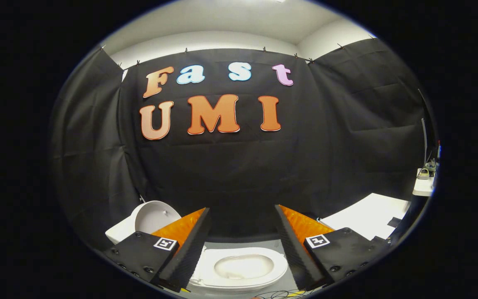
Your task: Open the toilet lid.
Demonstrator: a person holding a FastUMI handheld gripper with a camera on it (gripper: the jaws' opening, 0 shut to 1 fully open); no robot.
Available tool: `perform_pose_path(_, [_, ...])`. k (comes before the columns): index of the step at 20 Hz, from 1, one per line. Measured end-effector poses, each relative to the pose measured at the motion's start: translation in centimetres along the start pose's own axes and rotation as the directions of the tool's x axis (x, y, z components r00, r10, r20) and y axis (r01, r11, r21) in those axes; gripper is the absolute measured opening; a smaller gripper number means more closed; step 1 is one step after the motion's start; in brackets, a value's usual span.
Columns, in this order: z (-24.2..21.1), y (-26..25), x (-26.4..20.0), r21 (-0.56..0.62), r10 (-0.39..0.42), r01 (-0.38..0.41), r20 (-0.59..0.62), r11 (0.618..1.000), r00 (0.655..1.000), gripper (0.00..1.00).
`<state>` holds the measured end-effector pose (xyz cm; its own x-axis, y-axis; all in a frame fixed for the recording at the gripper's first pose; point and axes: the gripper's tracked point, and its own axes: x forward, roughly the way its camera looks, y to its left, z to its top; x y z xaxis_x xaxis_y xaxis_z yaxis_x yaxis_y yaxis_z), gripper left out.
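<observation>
A white toilet stands low on the grey floor below my gripper (242, 207). Its oval seat and bowl (243, 268) show between and beneath the two fingers. The white lid (156, 216) stands raised beside the left finger (189, 245), leaning back toward the tank (116, 233). The fingers are spread wide apart with nothing between them, and they touch neither the lid nor the seat.
The black cloth wall (239, 174) hangs close behind the toilet and wraps both sides. A white table top (371, 216) lies to the right, with a small white shelf (423, 187) of odds and ends beyond it. Thin cables (280, 295) lie on the floor near the bowl.
</observation>
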<state>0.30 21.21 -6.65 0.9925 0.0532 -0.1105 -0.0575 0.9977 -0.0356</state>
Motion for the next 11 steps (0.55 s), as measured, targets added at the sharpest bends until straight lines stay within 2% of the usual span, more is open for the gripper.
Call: perform_pose_path(11, [0.0,0.18,0.06,0.002,-0.001,0.001,0.001,1.0,1.0,0.97])
